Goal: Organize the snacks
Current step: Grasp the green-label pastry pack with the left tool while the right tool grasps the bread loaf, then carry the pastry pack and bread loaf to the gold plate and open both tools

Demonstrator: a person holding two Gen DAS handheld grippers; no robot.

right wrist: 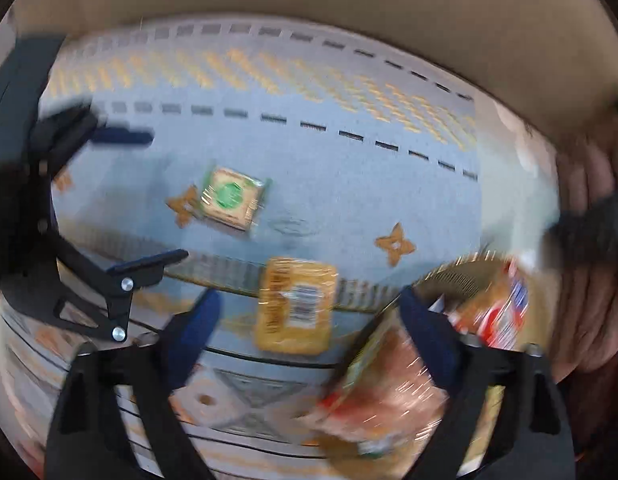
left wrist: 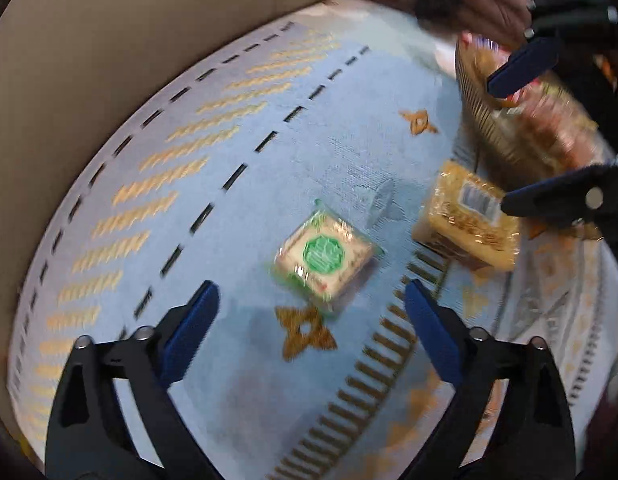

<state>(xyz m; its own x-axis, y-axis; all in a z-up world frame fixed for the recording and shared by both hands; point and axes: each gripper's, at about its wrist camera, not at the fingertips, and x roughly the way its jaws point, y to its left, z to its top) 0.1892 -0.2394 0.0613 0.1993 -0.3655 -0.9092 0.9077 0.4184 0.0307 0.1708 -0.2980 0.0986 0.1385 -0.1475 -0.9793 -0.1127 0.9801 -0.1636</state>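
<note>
Left gripper (left wrist: 312,312) spread wide and empty, green-label snack pack (left wrist: 324,256) just ahead at 12 o'clock; right gripper (right wrist: 309,320) also spread, yellow barcode pack (right wrist: 296,306) between its fingers but apparently not pinched. Wicker basket (left wrist: 479,108) of blurry snacks at 2 o'clock in the left view. Looks partway: both loose packs on the blue patterned cloth (left wrist: 213,184) remain to be binned.

Left gripper (left wrist: 312,304) jaws spread wide, empty, hovering over patterned blue cloth (left wrist: 237,148), green-labelled snack packet (left wrist: 324,257) just beyond its fingertips, yellow barcoded packet (left wrist: 471,216) right of that, right gripper (left wrist: 513,140) open beyond it, large blurred snack bag (left wrist: 521,120).
</note>
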